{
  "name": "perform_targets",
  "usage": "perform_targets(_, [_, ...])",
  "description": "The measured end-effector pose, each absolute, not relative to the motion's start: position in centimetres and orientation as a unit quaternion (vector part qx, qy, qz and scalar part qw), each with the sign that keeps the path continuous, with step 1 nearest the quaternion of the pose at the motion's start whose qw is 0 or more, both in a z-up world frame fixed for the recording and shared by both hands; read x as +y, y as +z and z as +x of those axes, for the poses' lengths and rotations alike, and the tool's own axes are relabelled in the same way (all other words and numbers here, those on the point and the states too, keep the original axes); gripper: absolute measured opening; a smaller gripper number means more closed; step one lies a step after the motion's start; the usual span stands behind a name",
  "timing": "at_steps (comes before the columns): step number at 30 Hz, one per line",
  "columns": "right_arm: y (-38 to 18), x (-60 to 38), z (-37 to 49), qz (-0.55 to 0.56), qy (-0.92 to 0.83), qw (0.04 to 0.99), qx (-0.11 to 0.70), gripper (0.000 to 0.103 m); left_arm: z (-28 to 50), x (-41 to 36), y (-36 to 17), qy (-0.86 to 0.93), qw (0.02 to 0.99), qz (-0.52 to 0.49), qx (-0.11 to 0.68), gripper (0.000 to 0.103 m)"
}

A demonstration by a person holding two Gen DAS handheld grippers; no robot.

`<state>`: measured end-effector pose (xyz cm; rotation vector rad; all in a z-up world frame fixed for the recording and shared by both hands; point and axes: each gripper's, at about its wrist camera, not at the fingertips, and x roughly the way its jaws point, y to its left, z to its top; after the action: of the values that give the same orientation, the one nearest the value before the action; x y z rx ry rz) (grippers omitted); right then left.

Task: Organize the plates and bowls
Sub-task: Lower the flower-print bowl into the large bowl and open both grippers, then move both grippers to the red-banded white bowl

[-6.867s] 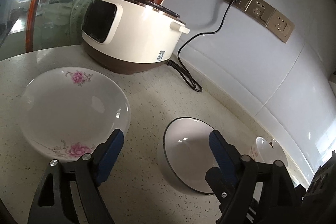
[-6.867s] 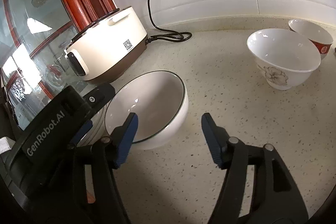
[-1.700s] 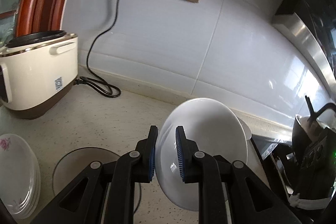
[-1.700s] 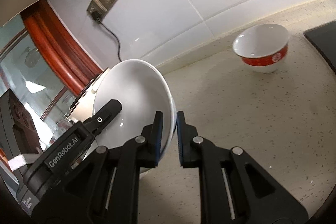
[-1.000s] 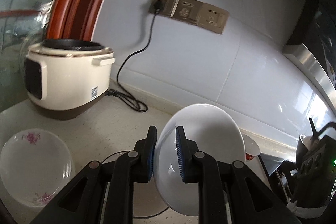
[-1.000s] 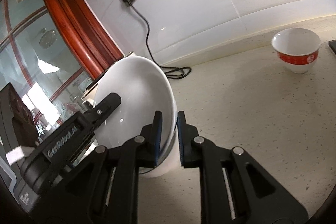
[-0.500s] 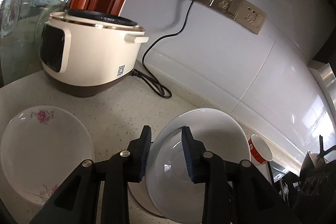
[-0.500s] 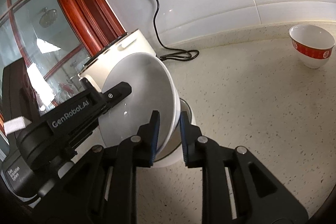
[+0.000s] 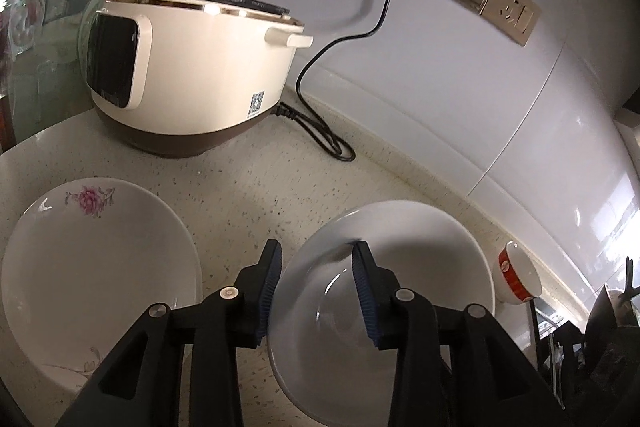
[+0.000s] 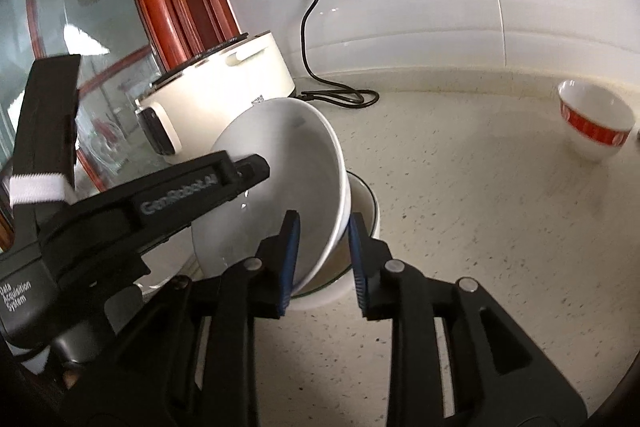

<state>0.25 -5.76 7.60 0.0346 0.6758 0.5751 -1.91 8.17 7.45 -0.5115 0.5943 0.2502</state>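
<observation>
Leftmost, one glossy floral plate (image 9: pixel 96 263) lies on the speckled counter (image 9: pixel 256 187). Beside it, the left gripper (image 9: pixel 316 283) straddles the rim of a smooth white bowl (image 9: pixel 400 247), fingers parted; the right gripper (image 10: pixel 322 247) likewise. That bowl tilts inside one dark-rimmed bowl (image 10: pixel 366 203). One red-banded bowl (image 10: pixel 592 119) stands apart.

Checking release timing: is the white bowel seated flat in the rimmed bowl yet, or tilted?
Tilted. The white bowl leans in the dark-rimmed bowl, one side raised. Both tongs, left and right, are open astride its rim.
</observation>
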Motion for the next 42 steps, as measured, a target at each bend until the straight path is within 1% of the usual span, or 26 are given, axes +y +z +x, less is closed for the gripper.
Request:
perform_targets(1, [7.6,-5.5,0.0,0.002,0.275,0.906,0.321,0.035,-1.8,8.2,7.3,0.121,0.915,-0.248,0.294,0.038])
perform_targets(3, [7.7,-4.7,-0.8,-0.035,0.266,0.914,0.305,0.044,-1.4,8.2,7.0,0.123,0.913,-0.245,0.304,0.038])
perform_targets(5, [7.7,-4.3,-1.2,-0.058,0.257,0.917,0.299,0.047,-1.1,8.2,6.8,0.126,0.911,-0.240,0.309,0.036])
perform_targets(12, [7.8,-4.5,-1.6,-0.072,0.253,0.923,0.282,0.048,-0.9,8.1,6.8,0.139,0.914,-0.220,0.311,0.034])
perform_targets(17, [7.8,-4.7,-1.5,-0.062,0.260,0.919,0.290,0.050,-0.7,8.4,6.5,0.137,0.911,-0.223,0.317,0.034])
perform_targets(20, [8.0,-5.4,-1.3,-0.039,0.269,0.915,0.298,0.053,-0.7,8.3,6.6,0.138,0.911,-0.224,0.319,0.034])
perform_targets(21, [8.2,-5.7,-1.3,-0.029,0.270,0.916,0.296,0.057,-0.7,8.3,6.6,0.139,0.911,-0.225,0.317,0.034])
perform_targets(22, [8.4,-6.0,-1.3,-0.021,0.271,0.917,0.292,0.059,-0.8,8.4,6.6,0.142,0.910,-0.228,0.315,0.036])
perform_targets(23, [8.7,-6.4,-1.4,-0.011,0.271,0.919,0.286,0.062,-1.0,8.6,6.8,0.148,0.910,-0.231,0.312,0.041])
perform_targets(24, [9.0,-6.8,-1.4,-0.001,0.271,0.921,0.280,0.064,-1.1,8.7,6.8,0.151,0.909,-0.235,0.309,0.047])
perform_targets(25, [9.3,-7.3,-1.5,0.009,0.269,0.924,0.273,0.065,-1.3,8.9,6.9,0.154,0.908,-0.241,0.305,0.064])
perform_targets(26, [9.5,-7.7,-1.5,0.018,0.266,0.926,0.269,0.067,-1.5,9.1,7.0,0.158,0.908,-0.247,0.301,0.077])
perform_targets(27, [9.7,-8.1,-1.4,0.026,0.261,0.928,0.266,0.070,-1.7,9.2,7.1,0.161,0.908,-0.250,0.295,0.081])
perform_targets(29, [9.9,-9.0,-1.1,0.044,0.247,0.931,0.264,0.072,-2.2,9.2,7.6,0.167,0.913,-0.250,0.278,0.082])
perform_targets(31, [10.0,-9.6,-0.6,0.059,0.238,0.932,0.268,0.073,-2.5,9.2,7.8,0.170,0.914,-0.250,0.271,0.083])
perform_targets(33, [9.9,-10.4,-0.2,0.078,0.222,0.933,0.273,0.076,-2.6,9.1,7.9,0.165,0.914,-0.256,0.268,0.083])
perform_targets(37, [9.9,-12.5,0.5,0.109,0.166,0.942,0.269,0.078,-2.9,8.5,8.3,0.155,0.921,-0.250,0.256,0.084])
perform_targets(40, [10.1,-15.4,1.0,0.145,0.117,0.946,0.265,0.078,-3.9,7.0,9.6,0.131,0.940,-0.231,0.216,0.084])
perform_targets(42, [10.0,-17.3,1.2,0.176,0.092,0.943,0.266,0.078,-4.4,5.9,10.4,0.107,0.951,-0.220,0.188,0.086])
